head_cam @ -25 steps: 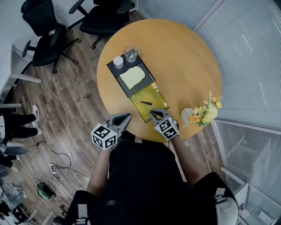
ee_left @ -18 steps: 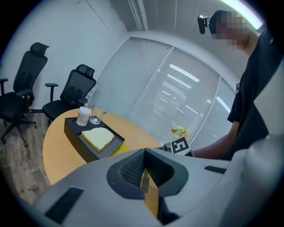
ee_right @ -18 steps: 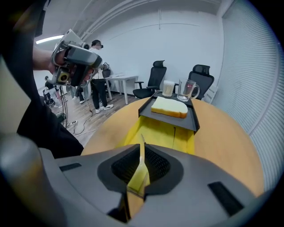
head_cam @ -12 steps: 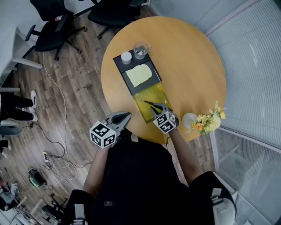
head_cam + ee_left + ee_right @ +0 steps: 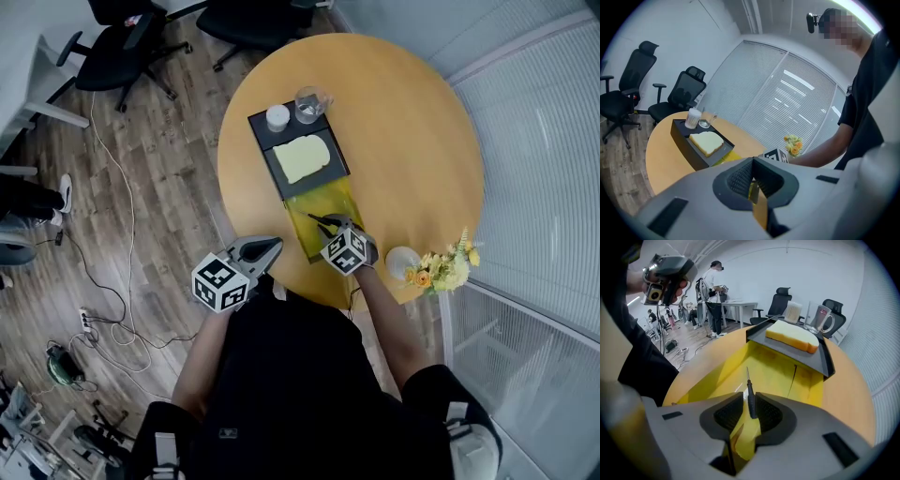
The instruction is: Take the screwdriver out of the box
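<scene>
A thin black screwdriver [image 5: 317, 220] lies in the open yellow box [image 5: 323, 199] at the near side of the round wooden table [image 5: 412, 141]. My right gripper [image 5: 330, 226] reaches into the box from the near end. In the right gripper view the screwdriver [image 5: 750, 390] runs between the pads, handle against the right pad, shaft pointing away over the box floor [image 5: 773, 371]. The right gripper [image 5: 750, 404] is shut on the handle. My left gripper [image 5: 270, 246] hangs beyond the table's near-left edge, shut and empty; its tips [image 5: 752, 164] meet.
A black tray [image 5: 265, 141] behind the box carries a pale yellow slab [image 5: 302, 157], a white cup [image 5: 277, 116] and a glass [image 5: 307, 103]. A white vase with flowers [image 5: 441, 267] stands near right. Office chairs [image 5: 122, 42] and floor cables [image 5: 122, 234] lie left.
My right gripper has moved forward from the box's near edge onto the screwdriver's handle. The left gripper stays beside the table edge.
</scene>
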Tool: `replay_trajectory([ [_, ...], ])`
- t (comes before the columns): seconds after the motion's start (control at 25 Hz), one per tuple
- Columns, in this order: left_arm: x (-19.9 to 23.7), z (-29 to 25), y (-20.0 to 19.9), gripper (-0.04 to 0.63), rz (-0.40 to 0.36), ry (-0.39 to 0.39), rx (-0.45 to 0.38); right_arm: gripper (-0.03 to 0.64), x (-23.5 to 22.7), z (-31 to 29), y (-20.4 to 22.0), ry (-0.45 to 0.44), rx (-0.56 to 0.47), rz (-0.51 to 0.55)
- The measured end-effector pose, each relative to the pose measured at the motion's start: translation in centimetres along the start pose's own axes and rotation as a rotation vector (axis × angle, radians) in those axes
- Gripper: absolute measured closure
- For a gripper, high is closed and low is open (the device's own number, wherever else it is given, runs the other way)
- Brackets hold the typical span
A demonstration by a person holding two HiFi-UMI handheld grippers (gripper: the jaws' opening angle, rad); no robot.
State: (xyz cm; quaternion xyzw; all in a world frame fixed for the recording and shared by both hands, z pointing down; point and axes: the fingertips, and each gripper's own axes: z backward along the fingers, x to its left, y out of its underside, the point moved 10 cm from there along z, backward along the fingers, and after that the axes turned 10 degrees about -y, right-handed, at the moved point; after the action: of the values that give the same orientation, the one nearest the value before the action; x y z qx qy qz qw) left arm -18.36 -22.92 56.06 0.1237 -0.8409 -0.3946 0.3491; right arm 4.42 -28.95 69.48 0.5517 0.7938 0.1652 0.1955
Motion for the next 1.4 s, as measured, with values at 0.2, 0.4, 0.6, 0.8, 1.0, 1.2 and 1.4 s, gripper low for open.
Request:
replay_trajectory([
  [0.2, 0.1, -0.2, 0.4, 0.589, 0.006, -0.001, 0.002, 0.543, -0.3, -0.7, 0.2, -0.017, 0.025, 0.014],
  [0.4, 0.4, -0.2, 0.9, 0.589, 0.011, 0.001, 0.011, 0.545, -0.5, -1.3, 0.1, -0.025, 0.043, 0.023],
  [0.6, 0.3, -0.2, 0.8, 0.589, 0.011, 0.006, 0.013, 0.545, -0.6, -1.6, 0.1, -0.032, 0.057, 0.022],
  [0.8, 0.3, -0.3, 0.7, 0.589, 0.008, 0.007, 0.011, 0.545, -0.6, -1.9, 0.3, -0.034, 0.054, 0.007],
  [1.0, 0.2, -0.2, 0.8, 0.589, 0.005, 0.008, 0.014, 0.551, -0.4, -2.1, 0.3, -0.032, 0.062, 0.001],
  [1.2, 0.0, -0.1, 0.8, 0.589, 0.000, 0.009, 0.016, 0.555, -0.3, -2.1, 0.5, -0.042, 0.062, -0.020],
  [1.4, -0.1, 0.0, 1.0, 0.589, 0.003, 0.015, 0.013, 0.555, -0.3, -2.1, 0.5, -0.059, 0.041, -0.061],
])
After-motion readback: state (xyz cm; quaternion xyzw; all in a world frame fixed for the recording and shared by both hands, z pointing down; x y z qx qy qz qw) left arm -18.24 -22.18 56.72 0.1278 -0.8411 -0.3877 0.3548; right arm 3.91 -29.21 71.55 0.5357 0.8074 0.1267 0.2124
